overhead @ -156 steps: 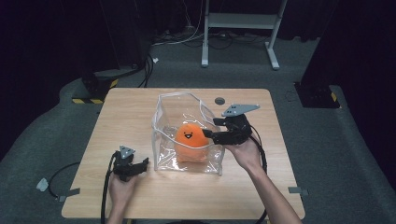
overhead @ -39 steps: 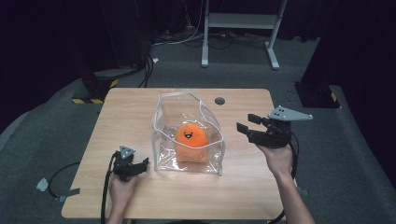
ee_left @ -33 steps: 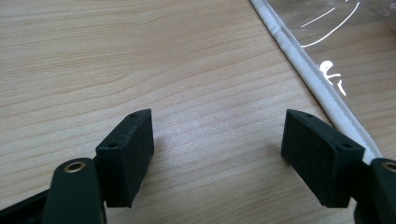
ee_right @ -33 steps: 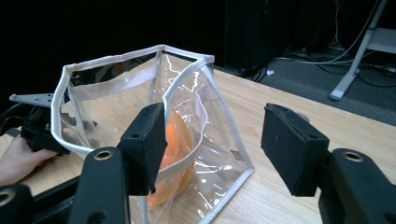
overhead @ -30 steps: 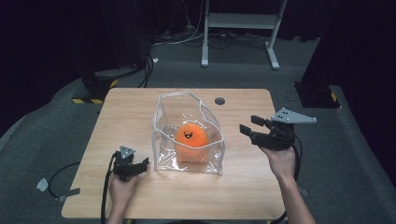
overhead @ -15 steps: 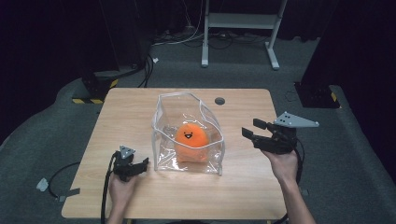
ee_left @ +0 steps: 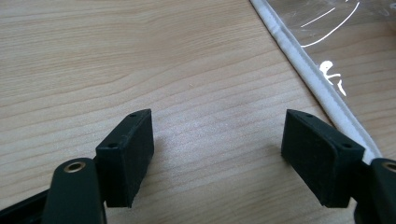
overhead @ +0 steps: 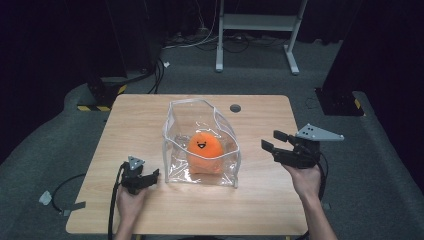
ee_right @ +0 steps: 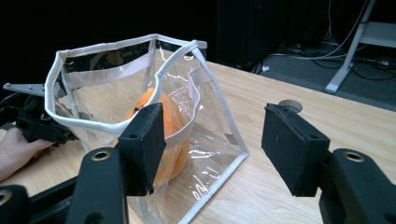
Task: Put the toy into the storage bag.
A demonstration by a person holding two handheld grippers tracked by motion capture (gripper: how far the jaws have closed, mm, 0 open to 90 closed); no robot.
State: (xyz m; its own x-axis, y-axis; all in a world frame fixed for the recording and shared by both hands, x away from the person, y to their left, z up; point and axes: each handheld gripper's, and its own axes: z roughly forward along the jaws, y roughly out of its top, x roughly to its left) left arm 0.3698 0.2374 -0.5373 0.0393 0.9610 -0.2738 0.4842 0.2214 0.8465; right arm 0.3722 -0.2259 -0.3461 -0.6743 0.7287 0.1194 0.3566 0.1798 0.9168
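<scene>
A clear plastic bag [overhead: 220, 122] with white trim stands open-topped in the middle of the wooden table [overhead: 150, 115]. An orange plush ball with a smiling face [overhead: 204, 148] sits inside it. My right gripper [overhead: 270, 141] hovers to the right of the bag, open, with nothing between its pads; in the right gripper view the bag [ee_right: 205, 93] and the orange ball [ee_right: 173, 135] lie ahead of its jaws. My left gripper [overhead: 150, 177] rests low by the bag's front left corner, open, and the bag's white edge [ee_left: 322, 88] runs past its right pad [ee_left: 320, 154].
A small dark round disc [overhead: 235, 108] lies on the table behind the bag. A white stand [overhead: 257, 22] and cables sit on the grey floor beyond the table. Dark curtains surround the area. The table's right edge [overhead: 299, 150] is beneath my right hand.
My right gripper has drawn back from the bag to the right and sunk slightly toward the table edge. The left gripper, the bag and the ball have stayed put.
</scene>
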